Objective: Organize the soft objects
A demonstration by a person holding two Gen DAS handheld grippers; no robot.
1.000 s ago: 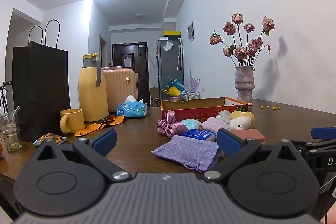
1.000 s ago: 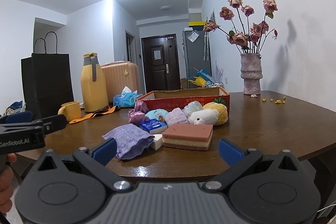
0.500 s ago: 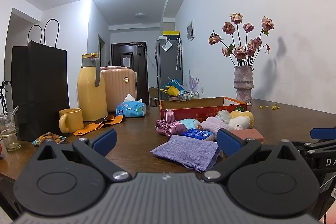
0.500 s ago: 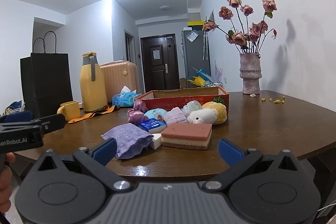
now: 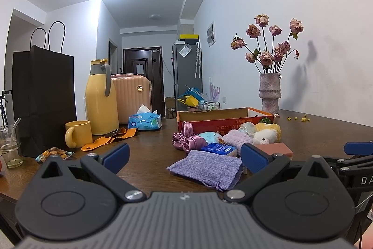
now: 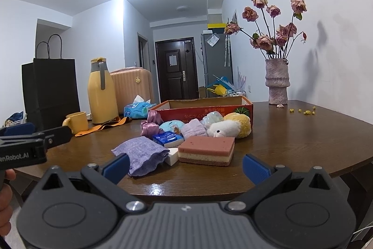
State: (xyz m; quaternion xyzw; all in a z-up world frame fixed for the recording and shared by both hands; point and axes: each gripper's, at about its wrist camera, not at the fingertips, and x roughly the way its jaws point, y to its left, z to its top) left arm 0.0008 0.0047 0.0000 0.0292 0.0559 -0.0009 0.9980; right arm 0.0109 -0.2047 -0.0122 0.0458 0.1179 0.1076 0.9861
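A pile of soft things lies on the brown table in front of a red cardboard box. A purple drawstring pouch is nearest, then a pink layered sponge, a blue tissue pack, a satin scrunchie, a lilac cloth, a white plush and a yellow plush. My left gripper is open and empty, short of the pouch. My right gripper is open and empty, at the table's near edge before the sponge.
On the left stand a black paper bag, a yellow thermos, a yellow mug, a glass, a snack packet, an orange strap and a tissue pack. A vase of dried roses stands at the back right.
Both grippers have drifted very slightly; the objects on the table have not moved.
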